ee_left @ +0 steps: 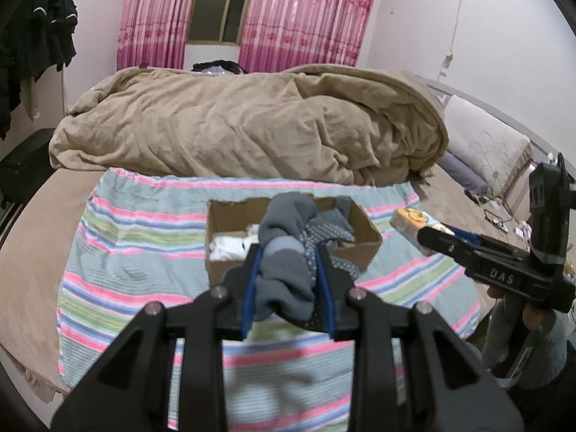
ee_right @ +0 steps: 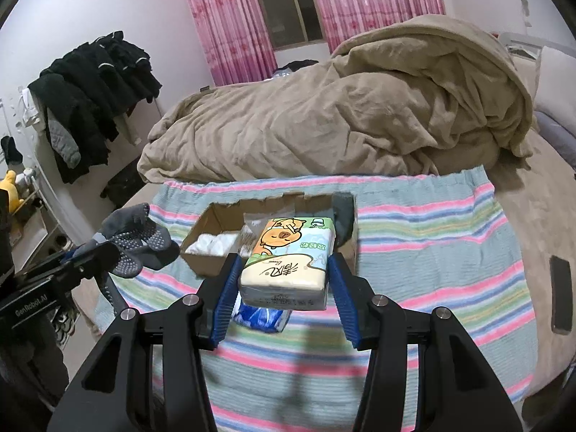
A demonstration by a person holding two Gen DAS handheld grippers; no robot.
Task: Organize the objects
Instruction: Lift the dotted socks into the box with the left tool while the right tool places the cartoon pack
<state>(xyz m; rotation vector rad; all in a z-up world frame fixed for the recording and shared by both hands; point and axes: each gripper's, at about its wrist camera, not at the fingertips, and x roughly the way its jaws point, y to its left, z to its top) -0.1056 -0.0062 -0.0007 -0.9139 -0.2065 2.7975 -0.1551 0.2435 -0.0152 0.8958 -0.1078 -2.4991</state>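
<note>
My left gripper (ee_left: 287,256) is shut on a bundle of grey socks (ee_left: 284,273) with dotted soles, held above the striped cloth just in front of the cardboard box (ee_left: 363,248). The socks also show in the right wrist view (ee_right: 135,243). My right gripper (ee_right: 284,266) is shut on a tissue pack (ee_right: 288,262) with a cartoon animal, held in the air in front of the box (ee_right: 201,259). The box holds white items (ee_right: 216,243) and a grey cloth (ee_right: 343,212). The tissue pack shows at the right in the left wrist view (ee_left: 414,223).
A striped cloth (ee_left: 144,252) covers the bed's near part. A rumpled tan duvet (ee_left: 252,122) lies behind the box. A blue packet (ee_right: 259,318) lies on the cloth under the tissue pack. A black phone (ee_right: 561,293) lies at the right. Dark clothes (ee_right: 90,100) hang at the left.
</note>
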